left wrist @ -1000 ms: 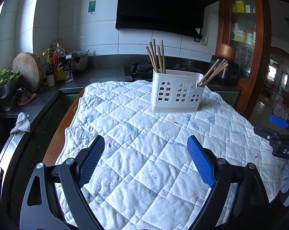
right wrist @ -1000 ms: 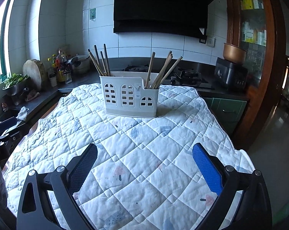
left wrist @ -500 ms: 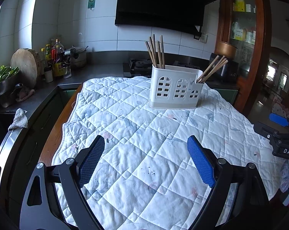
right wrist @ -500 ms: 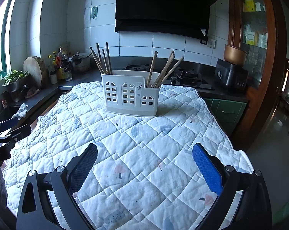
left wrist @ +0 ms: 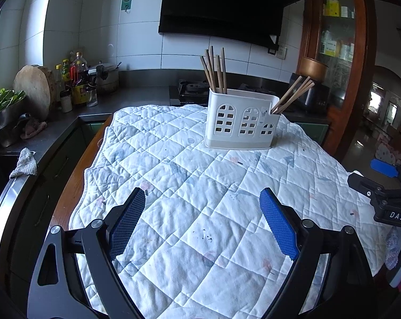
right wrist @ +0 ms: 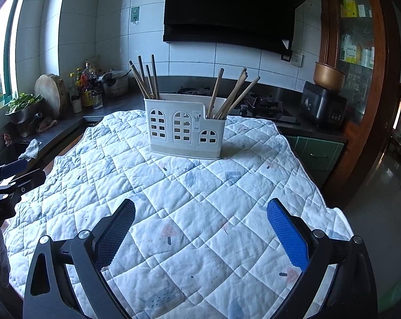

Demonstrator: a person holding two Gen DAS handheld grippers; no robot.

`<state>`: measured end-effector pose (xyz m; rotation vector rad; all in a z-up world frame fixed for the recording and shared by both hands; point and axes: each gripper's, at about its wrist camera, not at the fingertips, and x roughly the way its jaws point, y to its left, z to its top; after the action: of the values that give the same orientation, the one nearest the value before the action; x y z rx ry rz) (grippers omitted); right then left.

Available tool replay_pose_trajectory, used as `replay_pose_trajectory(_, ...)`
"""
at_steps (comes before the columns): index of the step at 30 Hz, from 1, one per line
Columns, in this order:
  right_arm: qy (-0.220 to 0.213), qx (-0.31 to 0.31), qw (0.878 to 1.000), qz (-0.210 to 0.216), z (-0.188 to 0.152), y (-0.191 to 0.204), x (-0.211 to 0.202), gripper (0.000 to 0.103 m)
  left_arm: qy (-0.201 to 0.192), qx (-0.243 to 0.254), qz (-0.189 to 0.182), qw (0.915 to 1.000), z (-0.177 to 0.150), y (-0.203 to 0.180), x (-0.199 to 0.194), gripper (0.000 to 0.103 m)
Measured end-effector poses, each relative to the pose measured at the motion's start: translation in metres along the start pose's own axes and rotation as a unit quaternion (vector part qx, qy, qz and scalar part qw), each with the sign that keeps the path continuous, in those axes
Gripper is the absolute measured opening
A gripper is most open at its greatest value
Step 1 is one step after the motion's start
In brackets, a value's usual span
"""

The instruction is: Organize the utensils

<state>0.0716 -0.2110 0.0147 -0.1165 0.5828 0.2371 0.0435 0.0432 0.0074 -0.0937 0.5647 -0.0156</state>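
A white utensil holder (left wrist: 241, 122) with arched window cut-outs stands at the far side of a quilted cloth (left wrist: 200, 202); it also shows in the right wrist view (right wrist: 185, 127). Several wooden chopsticks (left wrist: 216, 71) stand in its left compartment and several more (left wrist: 293, 95) lean out of its right one. My left gripper (left wrist: 201, 202) is open and empty above the near cloth. My right gripper (right wrist: 200, 207) is open and empty, also well short of the holder.
A dark counter (left wrist: 67, 122) at the left carries bottles (left wrist: 78, 79), a round chopping board (left wrist: 34, 87) and a bowl of greens (left wrist: 3, 106). A stove (right wrist: 264, 106) lies behind the holder. A wooden cabinet (right wrist: 360, 53) stands at the right.
Both grippers have drawn back and lifted a little, so the holder looks slightly farther and lower in view. Both stay open and empty.
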Motion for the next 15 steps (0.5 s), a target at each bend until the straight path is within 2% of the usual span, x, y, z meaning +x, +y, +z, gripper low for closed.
replay_pose_trajectory(15, 0.003, -0.002, 1.000, 0.003, -0.0011, 0.0012, 0.0005, 0.096, 0.003, 0.001, -0.005, 1.0000, -0.0023, -0.0016, 0.0006, 0.087)
